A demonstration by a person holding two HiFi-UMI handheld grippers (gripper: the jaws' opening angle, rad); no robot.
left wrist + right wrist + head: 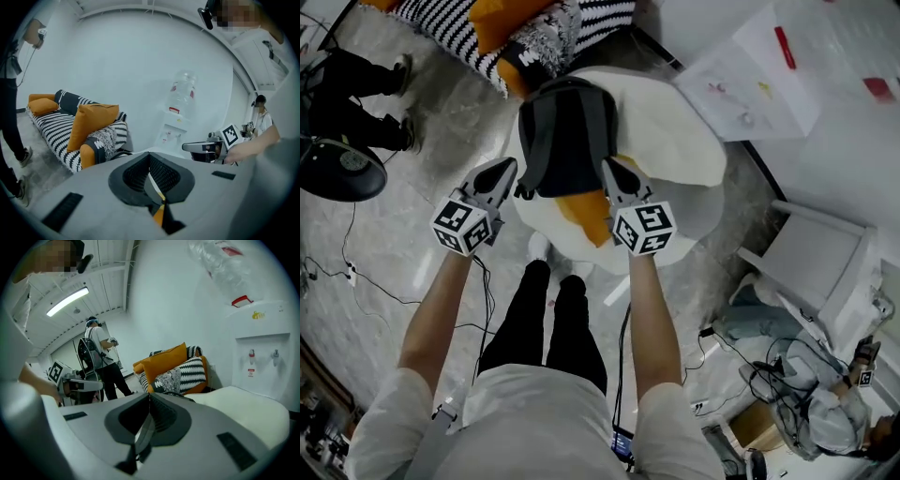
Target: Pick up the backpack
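Observation:
A dark grey backpack (pixel 567 136) with grey shoulder straps lies on a white rounded seat (pixel 675 141), and something orange (pixel 589 214) shows under its near end. My left gripper (pixel 504 172) sits at the pack's left edge and my right gripper (pixel 612 169) at its right edge. In the left gripper view the jaws (pixel 150 161) are closed, and a grey strap with an orange end runs down from between the pads. The right gripper view shows closed jaws (pixel 150 401) with a grey strap hanging from them. The pack itself is hidden below the jaws in both gripper views.
A striped sofa (pixel 487 28) with orange cushions stands beyond the seat. A water dispenser (pixel 260 352) is against the wall. One person stands at the left (pixel 356 75) and another sits at lower right (pixel 825 394). A white chair (pixel 825 272) and floor cables (pixel 366 281) are nearby.

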